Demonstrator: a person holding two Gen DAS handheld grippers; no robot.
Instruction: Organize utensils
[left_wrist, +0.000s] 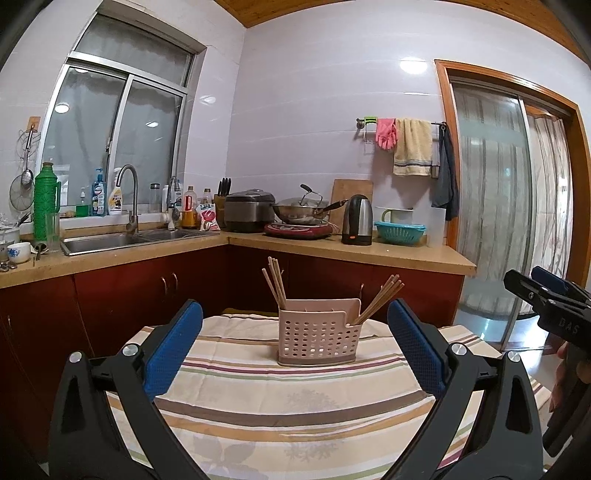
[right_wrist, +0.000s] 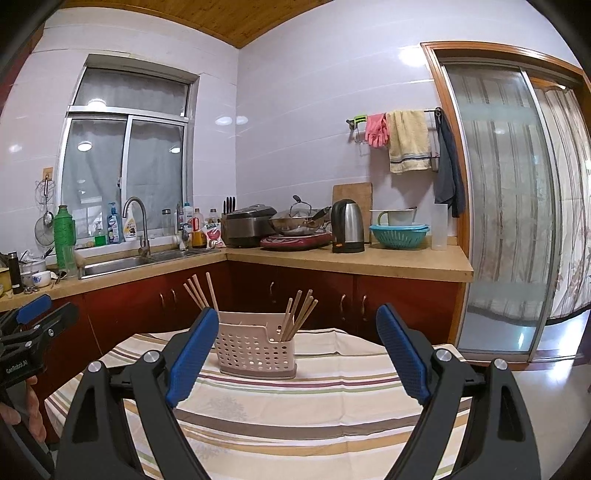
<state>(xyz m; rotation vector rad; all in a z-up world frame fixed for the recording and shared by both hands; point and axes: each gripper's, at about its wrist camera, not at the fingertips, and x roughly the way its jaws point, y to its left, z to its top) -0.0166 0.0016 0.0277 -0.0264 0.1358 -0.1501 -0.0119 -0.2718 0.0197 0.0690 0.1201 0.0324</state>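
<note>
From the left wrist, the left gripper (left_wrist: 294, 325) hovers with blue-padded fingers (left_wrist: 173, 350) spread wide, empty, over the striped-cloth bench (left_wrist: 295, 406). A pink perforated plastic utensil caddy (left_wrist: 318, 334) stands there, wooden chopsticks (left_wrist: 275, 282) bundled at either end. From the right wrist, the right gripper (right_wrist: 297, 334) is equally wide and empty, short of the caddy (right_wrist: 255, 350).

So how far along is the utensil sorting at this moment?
All visible chopsticks stand in the pink holder, in two bundles: left and right compartments. The left gripper and right gripper are open and empty. No loose utensils show on the striped tablecloth, so it looks finished or not started.
</note>
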